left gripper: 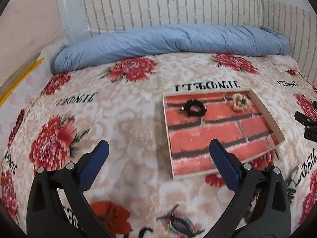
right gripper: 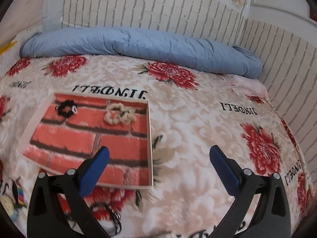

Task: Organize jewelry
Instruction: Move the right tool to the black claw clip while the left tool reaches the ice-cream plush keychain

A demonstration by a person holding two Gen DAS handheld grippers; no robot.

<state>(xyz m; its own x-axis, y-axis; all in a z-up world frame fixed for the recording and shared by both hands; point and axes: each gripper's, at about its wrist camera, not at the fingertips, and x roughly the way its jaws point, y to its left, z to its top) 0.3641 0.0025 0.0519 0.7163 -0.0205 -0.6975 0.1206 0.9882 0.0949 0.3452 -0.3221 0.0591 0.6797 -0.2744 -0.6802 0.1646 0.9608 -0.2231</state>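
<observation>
A shallow tray (left gripper: 168, 130) with a red brick-pattern lining lies on the floral bedspread; it also shows in the right wrist view (right gripper: 151, 144). Inside at its far end lie a black scrunchie (left gripper: 195, 108) (right gripper: 66, 108) with small metal pieces beside it and a cream knitted flower piece (left gripper: 240, 101) (right gripper: 118, 113). My left gripper (left gripper: 158, 148) is open and empty, above the bedspread left of the tray's near corner. My right gripper (right gripper: 158, 150) is open and empty, above the tray's near right corner. A colourful hair clip (left gripper: 181, 223) lies on the bedspread below the left gripper.
A rolled blue quilt (left gripper: 168, 41) lies along the far side of the bed against a white brick-pattern wall. A rainbow-striped item (right gripper: 19, 195), a button piece (right gripper: 7, 203) and a metal-ringed chain (right gripper: 116, 217) lie on the bedspread near the right gripper.
</observation>
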